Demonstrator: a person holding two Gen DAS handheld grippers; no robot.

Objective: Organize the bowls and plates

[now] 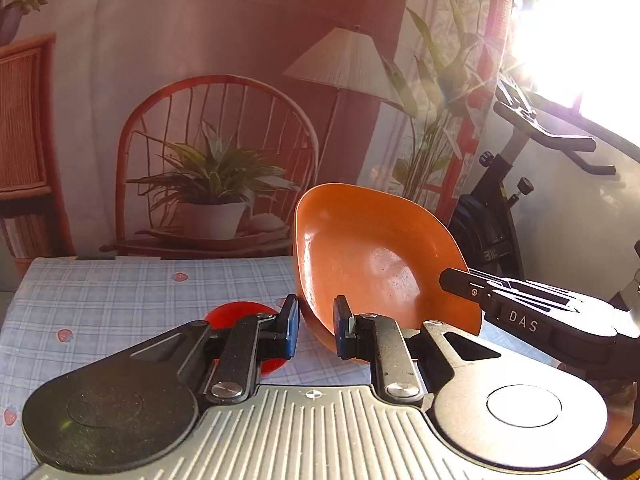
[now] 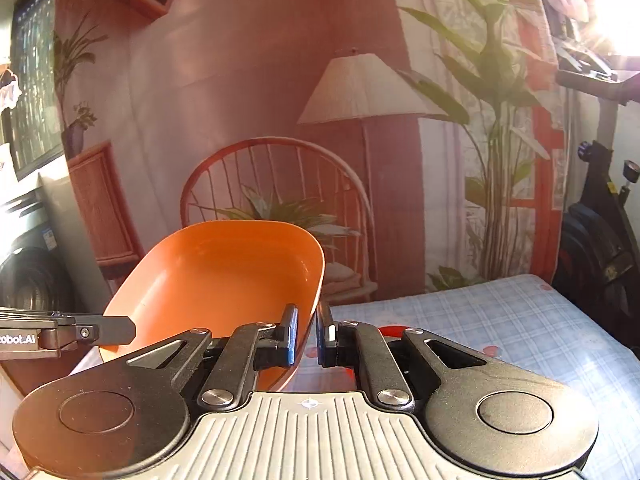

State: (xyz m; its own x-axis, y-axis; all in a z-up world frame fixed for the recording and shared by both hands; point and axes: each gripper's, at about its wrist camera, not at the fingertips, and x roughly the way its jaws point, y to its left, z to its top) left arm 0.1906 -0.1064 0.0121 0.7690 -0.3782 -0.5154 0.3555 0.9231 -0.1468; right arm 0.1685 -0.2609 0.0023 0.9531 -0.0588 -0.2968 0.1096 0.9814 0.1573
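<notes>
The orange bowl (image 1: 372, 264) was held aloft above the table's (image 1: 120, 300) far edge, clamped by both the left gripper (image 1: 316, 326) and the right gripper (image 2: 307, 334) on opposite rims. Carrying was judged underway; next, stacking needed a level descent.

Two wrist fisheyes, each looking forward along its own jaws, tilted slightly down, close in
Left view: orange bowl (image 1: 372, 256) right of and beyond its jaws, checked tablecloth (image 1: 120, 292) left. Right view: same bowl (image 2: 224, 276) left, cloth right. Both share the bowl, cloth, and printed backdrop (image 1: 224, 40) well beyond
</notes>
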